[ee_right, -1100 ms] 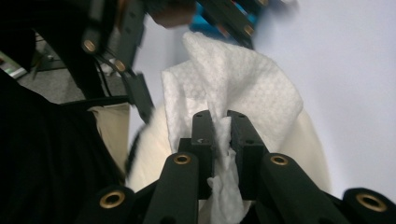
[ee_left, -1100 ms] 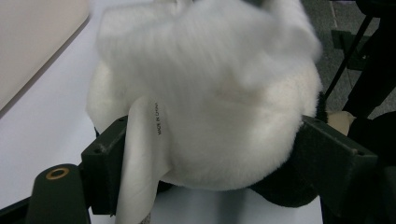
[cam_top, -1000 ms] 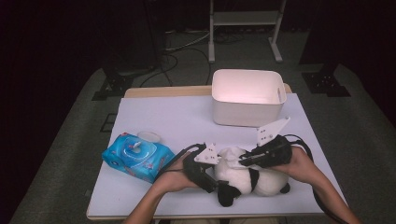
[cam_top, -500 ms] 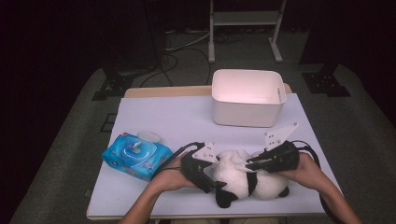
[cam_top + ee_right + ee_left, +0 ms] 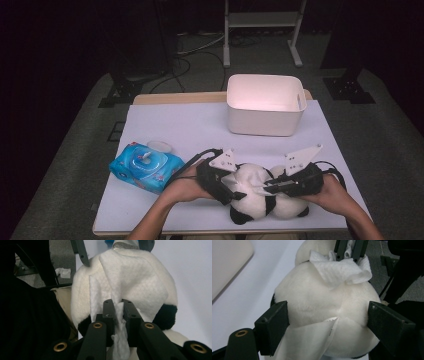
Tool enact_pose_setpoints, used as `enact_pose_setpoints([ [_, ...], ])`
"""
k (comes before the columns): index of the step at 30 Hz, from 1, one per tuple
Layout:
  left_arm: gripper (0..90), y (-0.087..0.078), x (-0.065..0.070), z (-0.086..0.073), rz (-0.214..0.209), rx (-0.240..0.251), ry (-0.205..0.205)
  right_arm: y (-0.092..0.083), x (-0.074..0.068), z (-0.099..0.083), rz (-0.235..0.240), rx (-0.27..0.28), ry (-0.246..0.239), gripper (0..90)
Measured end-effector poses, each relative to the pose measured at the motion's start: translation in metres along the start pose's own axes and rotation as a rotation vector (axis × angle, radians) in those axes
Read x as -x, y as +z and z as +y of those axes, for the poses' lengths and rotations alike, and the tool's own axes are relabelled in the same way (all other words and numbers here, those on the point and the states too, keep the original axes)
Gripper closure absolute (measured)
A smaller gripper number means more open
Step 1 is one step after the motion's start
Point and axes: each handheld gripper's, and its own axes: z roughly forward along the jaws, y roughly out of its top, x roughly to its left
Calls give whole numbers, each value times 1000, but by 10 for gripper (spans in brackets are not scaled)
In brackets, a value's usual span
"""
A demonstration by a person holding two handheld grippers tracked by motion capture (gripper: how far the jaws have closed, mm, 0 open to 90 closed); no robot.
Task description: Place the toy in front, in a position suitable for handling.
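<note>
A black-and-white plush panda (image 5: pixel 252 180) lies near the table's front edge. My left gripper (image 5: pixel 231 191) holds it from the left: in the left gripper view its jaws stand wide, and both pads (image 5: pixel 277 321) press the sides of the round white plush (image 5: pixel 317 302). My right gripper (image 5: pixel 266 187) comes from the right, shut on a white wipe (image 5: pixel 132 282) that drapes over the plush (image 5: pixel 82 290). The pinched wipe (image 5: pixel 342 268) and the right gripper (image 5: pixel 349 250) also appear at the top of the left gripper view. A white fabric tag (image 5: pixel 312 340) hangs from the plush.
A white bin (image 5: pixel 265 105) stands at the back of the white table (image 5: pixel 190 130). A blue pack of wet wipes (image 5: pixel 145 167) lies at the front left, with a small round lid (image 5: pixel 159 146) behind it. Cables trail from both grippers.
My right gripper has slid a little toward the near right across the plush, with the wipe in it. The left gripper keeps its hold in place.
</note>
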Motion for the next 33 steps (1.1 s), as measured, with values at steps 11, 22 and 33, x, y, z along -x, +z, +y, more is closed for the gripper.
enact_pose_setpoints([
  [11,187,7,4,2,10,-16,13,11,5,36,33,9,-56,813],
  [22,188,7,7,-2,22,2,15,6,18,28,20,18,-22,812],
  [33,185,5,5,1,6,9,15,-28,30,-18,-37,6,96,812],
])
